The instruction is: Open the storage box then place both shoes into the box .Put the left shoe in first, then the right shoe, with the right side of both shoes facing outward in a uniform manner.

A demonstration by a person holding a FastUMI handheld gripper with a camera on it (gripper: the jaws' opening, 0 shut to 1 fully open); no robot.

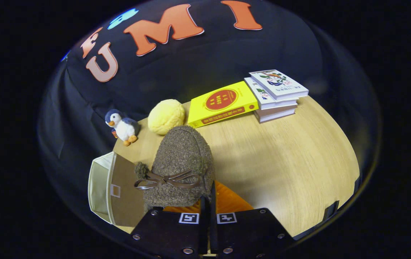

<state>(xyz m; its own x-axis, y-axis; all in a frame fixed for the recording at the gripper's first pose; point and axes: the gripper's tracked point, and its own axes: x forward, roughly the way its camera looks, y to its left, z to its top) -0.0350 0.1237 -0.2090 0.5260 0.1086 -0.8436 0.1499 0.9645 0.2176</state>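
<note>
1. Black gripper (209,201) fingers at the bottom centre of the frame stood nearly pressed together, pinching the heel edge of the brown fuzzy shoe (181,163); both pads seemed to press on its rim, with orange lining beside them.
2. That shoe hung just ahead of the fingers, its long axis running away from them toward the upper centre, toe farthest, bow (167,180) facing the camera.
3. Lower left of the shoe, just beside it, stood the open storage box (110,187), cream inside and tan outside.
4. The coming move probably turned on this: the box lay to the left of the held shoe, so the carry needed a leftward swing.
5. Beyond, on the wooden table (292,162), sat a penguin toy (122,126), a yellow ball (166,116) and books (256,97).
</note>
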